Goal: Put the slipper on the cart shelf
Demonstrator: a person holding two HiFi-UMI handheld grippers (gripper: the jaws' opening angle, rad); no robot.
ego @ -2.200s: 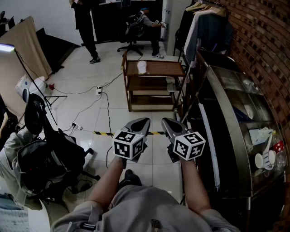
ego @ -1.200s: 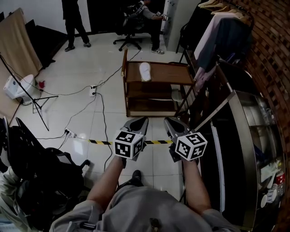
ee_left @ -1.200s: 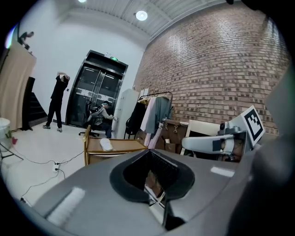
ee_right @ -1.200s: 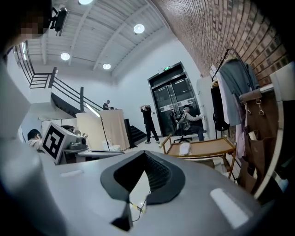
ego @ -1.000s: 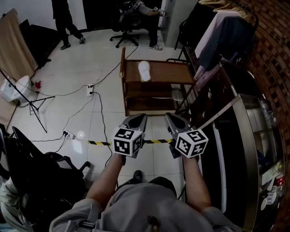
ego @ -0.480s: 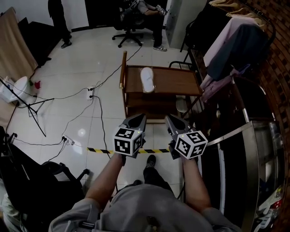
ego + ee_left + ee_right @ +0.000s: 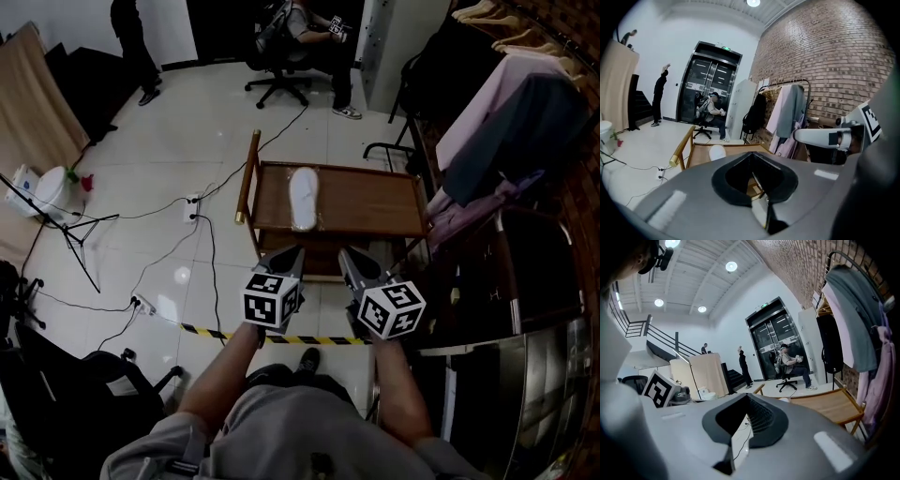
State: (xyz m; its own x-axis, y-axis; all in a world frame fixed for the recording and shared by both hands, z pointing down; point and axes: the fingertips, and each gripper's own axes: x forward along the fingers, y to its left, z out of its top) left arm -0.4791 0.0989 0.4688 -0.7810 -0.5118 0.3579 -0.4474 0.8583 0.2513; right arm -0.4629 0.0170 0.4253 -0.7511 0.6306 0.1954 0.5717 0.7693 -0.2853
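A white slipper [image 7: 302, 197] lies on the top shelf of a wooden cart [image 7: 375, 202], toward its left side. Both grippers are held side by side just short of the cart's near edge. My left gripper [image 7: 289, 253] is shut and empty, and my right gripper [image 7: 349, 255] is also shut with nothing in it. In the left gripper view the slipper [image 7: 717, 152] shows on the cart top [image 7: 701, 157] beyond the shut jaws of the left gripper [image 7: 753, 161]. The right gripper view looks past the right gripper [image 7: 747, 401] to the cart top [image 7: 829, 406].
A clothes rack [image 7: 525, 122] with hanging garments stands right of the cart. Cables [image 7: 202, 234] and a yellow-black tape strip [image 7: 281, 336] cross the tiled floor. A light stand [image 7: 56, 225] is at the left. A seated person [image 7: 314, 28] and a standing person [image 7: 136, 37] are at the back.
The cart with the slipper has come closer and now sits just beyond the grippers. The tape strip has passed under them. Both grippers kept their pose, still shut.
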